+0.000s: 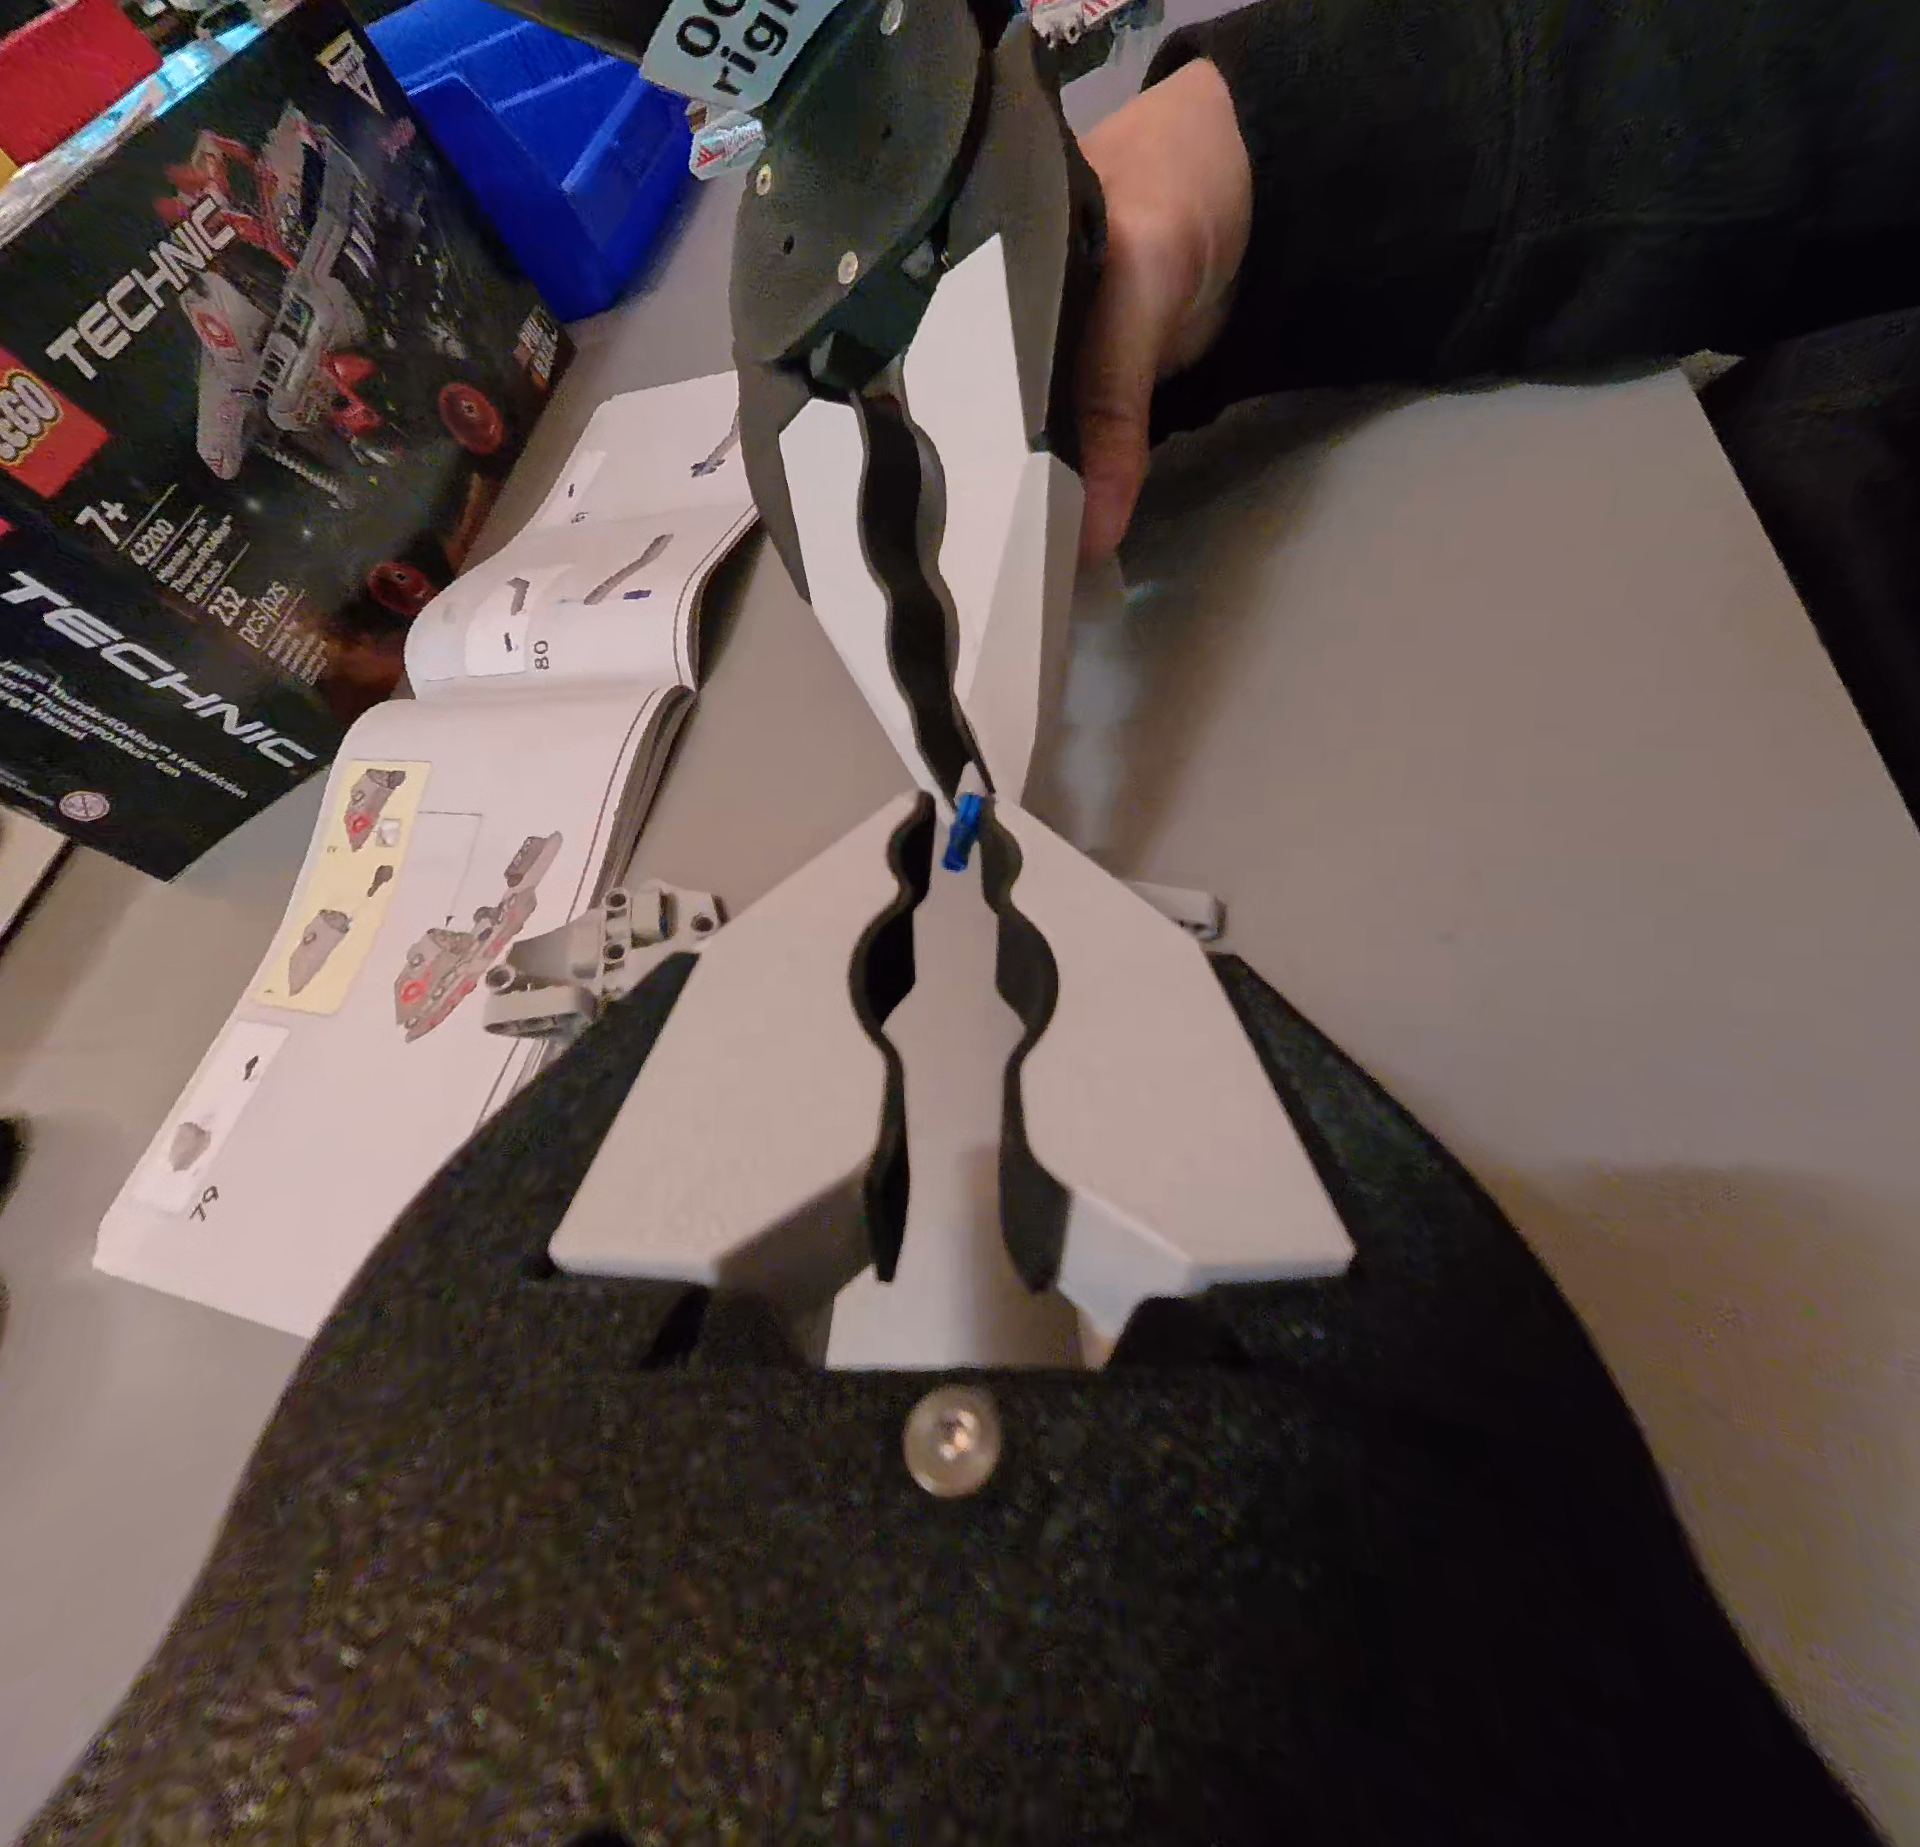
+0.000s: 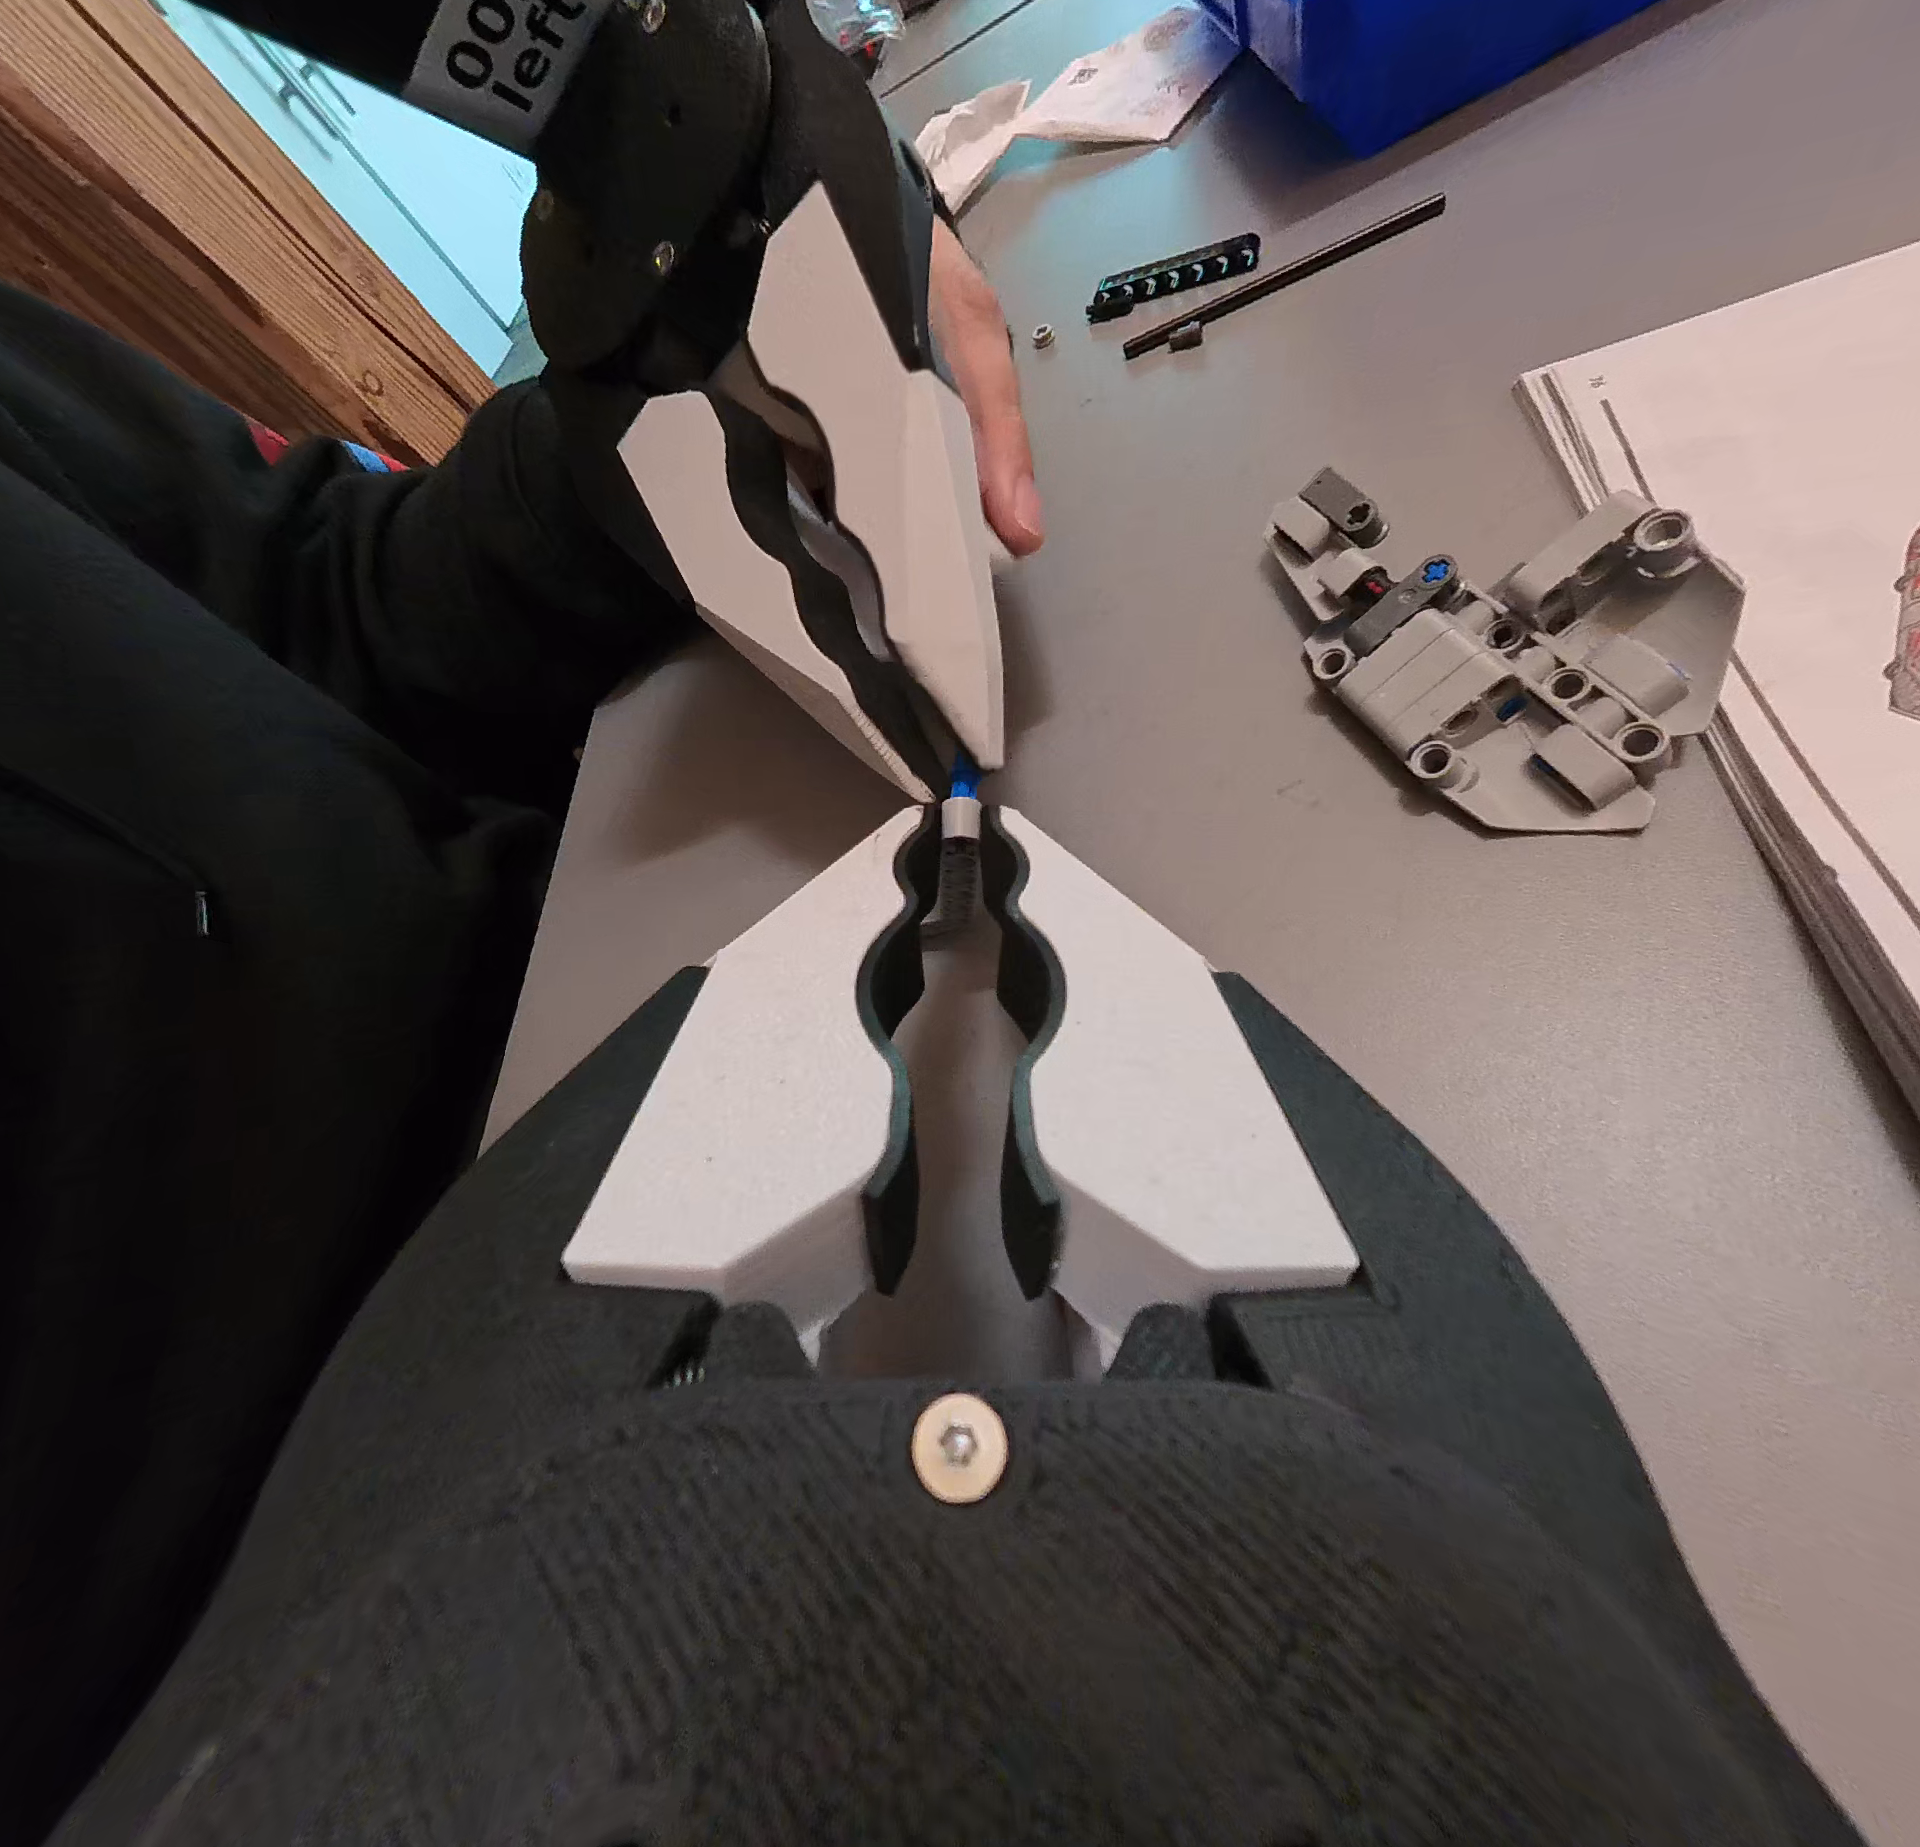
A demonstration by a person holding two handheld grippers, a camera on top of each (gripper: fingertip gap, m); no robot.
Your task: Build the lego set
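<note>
My left gripper (image 1: 956,815) is shut on a small blue pin (image 1: 961,833). My right gripper (image 2: 961,818) is shut on a small grey-and-black piece (image 2: 961,821). The two grippers meet tip to tip just above the grey table (image 2: 1247,966). The blue pin (image 2: 964,777) touches the top of the grey piece. In the left wrist view the right gripper (image 1: 966,771) comes down from above and hides its piece. In the right wrist view the left gripper (image 2: 961,774) comes in from the upper left. A grey partly built assembly (image 2: 1507,654) lies to the right, also in the left wrist view (image 1: 592,950).
An open instruction booklet (image 1: 416,966) lies beside the assembly, with the set's box (image 1: 208,395) behind it. A blue bin (image 2: 1455,21), plastic bags (image 2: 1091,104), a black beam (image 2: 1174,275) and a black axle (image 2: 1288,275) lie farther back. The table edge (image 2: 566,810) is at the left.
</note>
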